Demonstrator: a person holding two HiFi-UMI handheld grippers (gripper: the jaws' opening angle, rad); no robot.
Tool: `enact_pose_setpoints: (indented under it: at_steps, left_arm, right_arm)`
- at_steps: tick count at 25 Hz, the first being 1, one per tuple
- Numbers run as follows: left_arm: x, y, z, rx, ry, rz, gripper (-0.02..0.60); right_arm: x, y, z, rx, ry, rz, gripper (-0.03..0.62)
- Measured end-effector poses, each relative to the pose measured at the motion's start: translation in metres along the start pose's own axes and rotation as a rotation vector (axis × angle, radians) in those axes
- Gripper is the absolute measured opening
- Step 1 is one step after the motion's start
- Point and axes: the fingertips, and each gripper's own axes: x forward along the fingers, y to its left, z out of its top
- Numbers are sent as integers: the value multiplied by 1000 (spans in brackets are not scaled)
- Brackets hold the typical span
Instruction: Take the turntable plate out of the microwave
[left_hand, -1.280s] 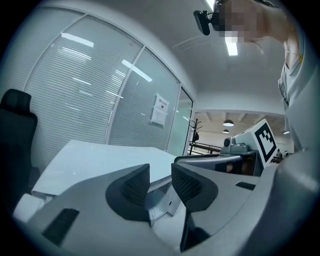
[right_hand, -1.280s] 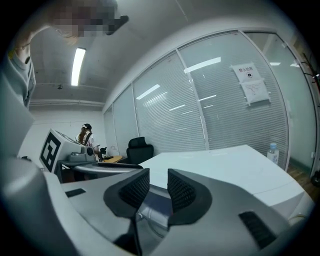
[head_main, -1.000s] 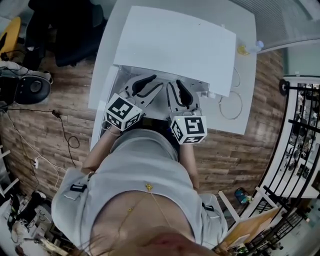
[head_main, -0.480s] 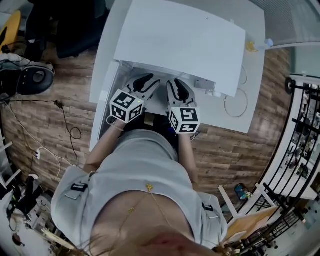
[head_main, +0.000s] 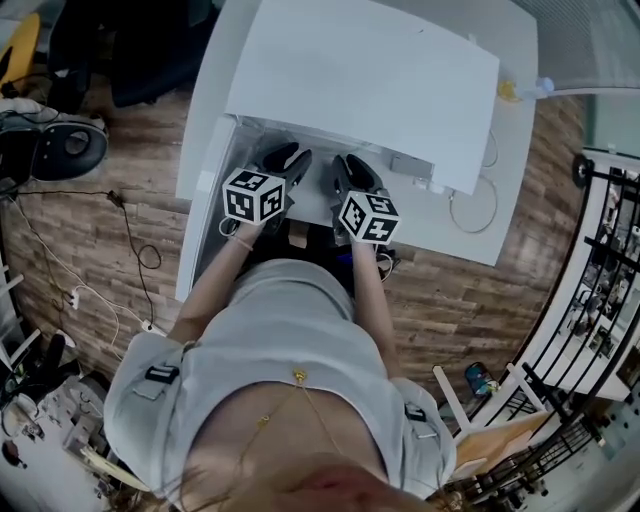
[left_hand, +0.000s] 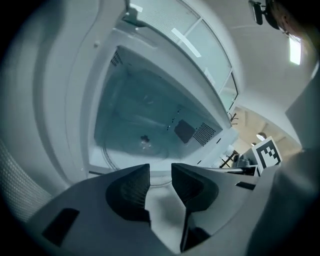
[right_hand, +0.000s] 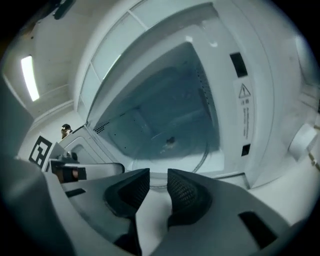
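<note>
Both tools have dropped and closed in on the microwave's (head_main: 360, 70) open mouth over the past second, their marker cubes rolling round as the person standing at the white tabletop (head_main: 508, 160) lines them up side by side. The left tool (head_main: 288, 160) and the right tool (head_main: 352, 172) each point down into the cavity, and each is released: the jaws stand partly apart and nothing is pinched between them.

The turntable plate (left_hand: 131, 146) is not yet touched. It lies flat on the cavity floor, clear glass, and its front rim curves just beyond the tips of both tools. The door (head_main: 203, 215) hangs open on the person's left.

From where I stand, the approach looks nearly done and the grip is the next step, and that is where trouble could begin. Glass is slick, and pads closed only on the near edge would carry the whole plate from one side, so it could tilt, slide out and strike the sill or the tabletop. If one tool lifts ahead of the other, the plate could twist between them and work loose. A tool driven in too low could also nudge the rim and push the plate further back instead of catching it.
</note>
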Motion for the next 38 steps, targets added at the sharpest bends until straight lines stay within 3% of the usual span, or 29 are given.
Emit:
enact_pose_setpoints:
  at_steps: [4,7,11,14,18,21,25,29,38]
  left_arm:
    - [3,16,-12,-86,-1,58,138]
    - [5,31,-21,-218,-15,96,154]
    - [15,38,-29,-314,-15,101,183]
    - [22,42,-29,-419,-44,96,225]
    - [29,52,-27,-537,-94,107,235]
    - [35,59,-27,-638,-145,98,235]
    - [42,59,-28,-651,-155,93,224]
    - [45,56,-28,-632,-160,98,144]
    - [35,44,-46,-641,-151,71,133]
  right_arm:
    - [8,-12,-11,163,19,12,132]
    - [12,-22,-17,285,28,14,152]
    - [22,-34,-24,485,31,45,184]
    - [29,-35,-25,535,40,68,193]
    - [37,-38,-23,651,21,93,199]
    - [41,-42,-21,670,20,91,196]
    - [43,-45,-24,673,29,84,143]
    - [43,-44,-23,671,10,110,107]
    - [26,-42,-36,695,10,128,83]
